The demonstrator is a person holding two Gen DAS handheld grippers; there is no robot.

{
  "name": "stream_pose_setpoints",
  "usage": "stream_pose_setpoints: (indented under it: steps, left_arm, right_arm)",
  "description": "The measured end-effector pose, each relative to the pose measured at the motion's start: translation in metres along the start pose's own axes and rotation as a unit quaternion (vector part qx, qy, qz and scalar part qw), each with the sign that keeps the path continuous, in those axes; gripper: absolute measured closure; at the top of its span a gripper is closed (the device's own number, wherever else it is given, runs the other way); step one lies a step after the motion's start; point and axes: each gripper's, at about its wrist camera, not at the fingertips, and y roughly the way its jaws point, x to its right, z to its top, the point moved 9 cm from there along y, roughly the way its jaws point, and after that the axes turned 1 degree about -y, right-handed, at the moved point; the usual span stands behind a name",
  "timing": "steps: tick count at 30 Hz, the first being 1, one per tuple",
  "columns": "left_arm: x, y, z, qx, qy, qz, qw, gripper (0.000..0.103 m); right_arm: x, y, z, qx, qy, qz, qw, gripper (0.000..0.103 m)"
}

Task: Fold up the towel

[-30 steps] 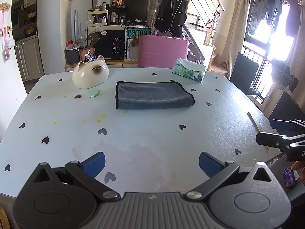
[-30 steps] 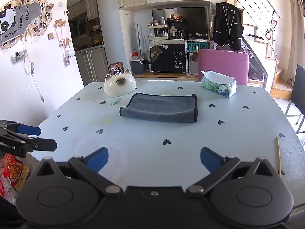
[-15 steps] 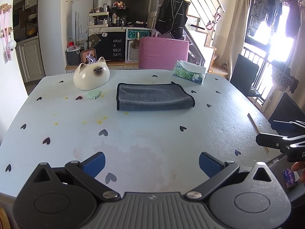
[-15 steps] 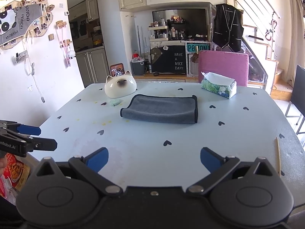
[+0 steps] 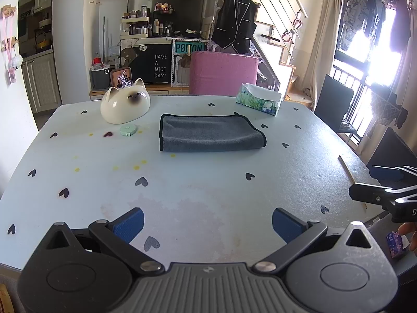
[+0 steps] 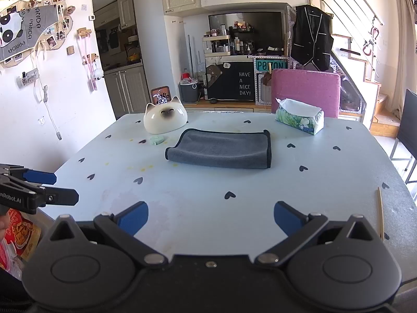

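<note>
The grey towel (image 5: pixel 209 133) lies folded flat on the pale blue surface (image 5: pixel 198 187), a doubled layer with dark piping along its edges and its rounded fold on the side toward the cameras. Taking the towel as the landmark: the white cat-face ceramic piece (image 5: pixel 125 105) sits beyond its left corner, a small round mint-green object (image 5: pixel 128 130) lies just left of it and apart from its edge, the tissue box (image 5: pixel 258 100) stands beyond its right corner, and the pink chair back (image 5: pixel 223 72) rises behind it past the surface's far edge. A thin wooden stick (image 6: pixel 380 212), possibly a chopstick, lies well to the right of the towel near the surface's right edge. The left claw (image 5: pixel 207 221) hovers over the near edge, well short of the towel, its blue pads (image 5: pixel 129 220) spread wide with nothing between them. The right claw (image 6: pixel 210 217) hangs likewise at the near edge, released and empty, blue pads (image 6: pixel 286 217) far apart. Each claw shows at the margin of the other's view, both well apart from the towel.
</note>
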Motion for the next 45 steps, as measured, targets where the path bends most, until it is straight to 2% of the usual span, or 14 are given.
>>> stream_pose_setpoints:
  steps: [45]
  left_arm:
    - [0.0023, -0.0026, 0.0050, 0.002, 0.002, 0.000, 1.0000, 0.000]
  right_arm:
    - [0.0008, -0.0027, 0.0022, 0.001, 0.001, -0.002, 1.000, 0.000]
